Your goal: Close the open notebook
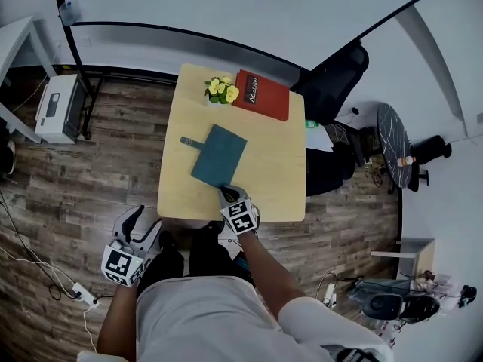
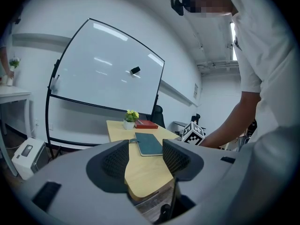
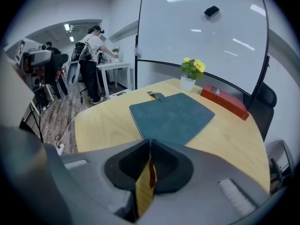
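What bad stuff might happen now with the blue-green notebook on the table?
1. The strap of the notebook sticks out loose at the far corner, so the cover might flip open again.
2. The shut right gripper sits at the notebook's near edge. A nudge from it might slide the notebook toward the flower pot and the red book.

Bright, even indoor light; ceiling lamps glare as pale streaks across the whiteboard (image 2: pixel 103 74) (strongest near its top edge). Fisheye distortion bows the whiteboard's frame, picture corners fall black, and shadows beneath it stay soft
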`<state>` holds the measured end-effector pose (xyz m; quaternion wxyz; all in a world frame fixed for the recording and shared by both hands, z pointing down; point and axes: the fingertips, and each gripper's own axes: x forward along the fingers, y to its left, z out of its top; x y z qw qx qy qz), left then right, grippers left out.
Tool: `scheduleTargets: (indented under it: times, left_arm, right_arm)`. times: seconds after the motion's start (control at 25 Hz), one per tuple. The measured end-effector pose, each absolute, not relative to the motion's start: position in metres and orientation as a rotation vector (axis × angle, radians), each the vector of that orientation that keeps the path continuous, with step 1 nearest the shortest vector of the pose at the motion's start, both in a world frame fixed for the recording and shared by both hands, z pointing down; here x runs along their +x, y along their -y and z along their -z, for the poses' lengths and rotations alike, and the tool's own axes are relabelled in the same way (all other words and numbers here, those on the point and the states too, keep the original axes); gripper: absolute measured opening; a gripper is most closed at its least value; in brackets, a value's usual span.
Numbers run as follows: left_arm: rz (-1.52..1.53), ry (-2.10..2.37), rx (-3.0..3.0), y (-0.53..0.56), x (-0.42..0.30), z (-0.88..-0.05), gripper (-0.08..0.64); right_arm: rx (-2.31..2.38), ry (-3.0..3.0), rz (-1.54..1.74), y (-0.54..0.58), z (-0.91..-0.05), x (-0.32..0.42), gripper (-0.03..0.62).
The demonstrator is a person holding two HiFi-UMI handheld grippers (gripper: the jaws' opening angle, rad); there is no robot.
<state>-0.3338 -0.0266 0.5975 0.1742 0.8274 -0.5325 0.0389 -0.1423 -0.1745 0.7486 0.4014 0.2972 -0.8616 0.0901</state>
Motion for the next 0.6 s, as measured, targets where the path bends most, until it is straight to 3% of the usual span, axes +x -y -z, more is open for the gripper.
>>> scheduleTargets:
  times: [0.16, 0.6]
  left_arm:
    - [-0.075, 1.514, 2.348, 0.029, -0.334, -0.594, 0.212]
    - [0.104, 1.542, 2.496, 0.060, -0.335, -0.514, 0.202]
  right_arm:
    - [0.760, 2.320, -0.289, 0.177, -0.715, -0.142, 0.015]
    - [0.986, 3.024, -0.134, 0.160, -0.441, -0.088, 0.015]
